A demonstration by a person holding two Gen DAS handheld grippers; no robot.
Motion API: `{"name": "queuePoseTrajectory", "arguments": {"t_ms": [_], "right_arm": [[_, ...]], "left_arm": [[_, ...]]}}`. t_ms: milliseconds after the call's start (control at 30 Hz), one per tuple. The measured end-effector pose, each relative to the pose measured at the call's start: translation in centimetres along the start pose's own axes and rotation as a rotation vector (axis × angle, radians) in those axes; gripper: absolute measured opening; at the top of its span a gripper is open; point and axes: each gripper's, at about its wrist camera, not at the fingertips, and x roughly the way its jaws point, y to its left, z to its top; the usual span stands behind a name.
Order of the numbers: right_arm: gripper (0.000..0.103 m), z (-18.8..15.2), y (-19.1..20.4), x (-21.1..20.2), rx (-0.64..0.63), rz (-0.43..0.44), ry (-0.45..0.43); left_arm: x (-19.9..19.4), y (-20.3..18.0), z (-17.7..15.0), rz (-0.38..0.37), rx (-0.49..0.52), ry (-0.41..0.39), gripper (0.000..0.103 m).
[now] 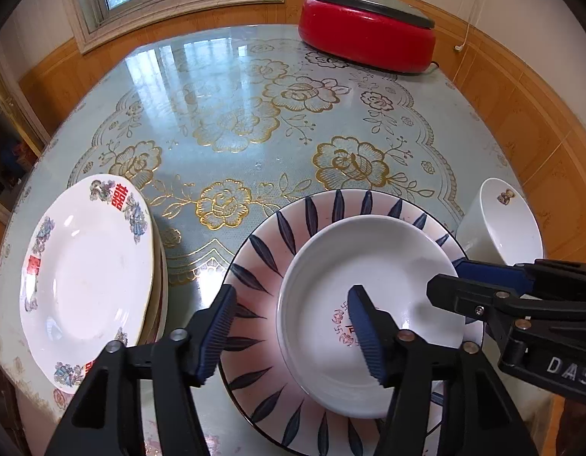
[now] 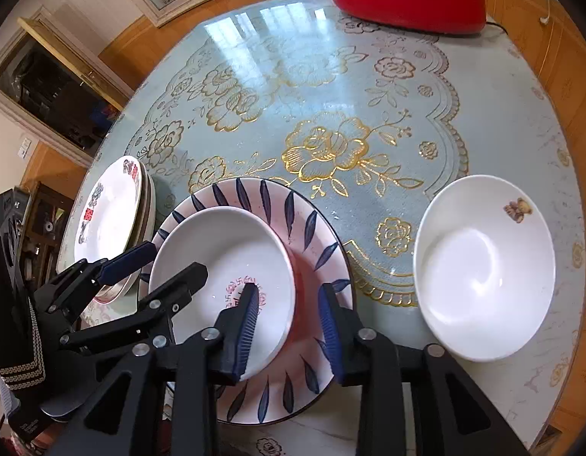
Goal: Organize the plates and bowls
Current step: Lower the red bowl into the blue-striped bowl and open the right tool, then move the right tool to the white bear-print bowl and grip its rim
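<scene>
A small white dish (image 1: 365, 288) (image 2: 217, 258) with a red mark lies inside a pink plate with blue leaves (image 1: 262, 266) (image 2: 308, 228). My left gripper (image 1: 289, 330) is open, its jaws astride the dish's left rim. My right gripper (image 2: 289, 326) is open, its jaws astride the dish's right rim; it also shows in the left wrist view (image 1: 456, 277). A stack of white floral plates (image 1: 87, 277) (image 2: 110, 205) stands at the left. A white bowl with a bear print (image 1: 502, 220) (image 2: 487, 266) stands at the right.
A red electric pot (image 1: 365, 34) (image 2: 407, 0) with a grey lid stands at the table's far side. The round table (image 1: 232, 114) has a glossy blue floral cover. A wood-panelled wall runs behind, and a cabinet (image 2: 57, 79) is at the left.
</scene>
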Motion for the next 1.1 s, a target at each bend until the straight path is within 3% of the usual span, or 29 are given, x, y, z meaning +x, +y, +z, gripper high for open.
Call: {"name": "queuePoseTrajectory", "arguments": {"t_ms": [167,300,400,633,933,1100], "right_arm": [[0.033,-0.4,-1.4,-2.1,0.060,0.041,-0.113],[0.037,-0.8,-4.0,-4.5,0.167,0.069,-0.217],[0.037,-1.1,-6.5,-5.6,0.259,0.085,-0.239],[0.038,-2.7,-11.4,-6.4,0.373,-0.139,-0.232],[0.038,-3.8,-13.8,-7.3,0.422,-0.040,-0.257],[0.038,-3.8,-14.4,-8.3,0.442,-0.061,-0.298]], "left_arm": [[-0.6,-0.5,0.2,0.017,0.017,-0.023,0.077],[-1.1,-0.4,0.5,0.010,0.005,-0.038,0.079],[-1.5,-0.4,0.8,-0.003,-0.005,-0.046,0.082],[-2.1,-1.9,2.1,-0.043,0.009,-0.052,0.086],[-2.8,-5.8,3.6,-0.079,0.102,-0.081,0.087],[-2.8,-7.5,4.2,-0.097,0.138,-0.079,0.087]]}}
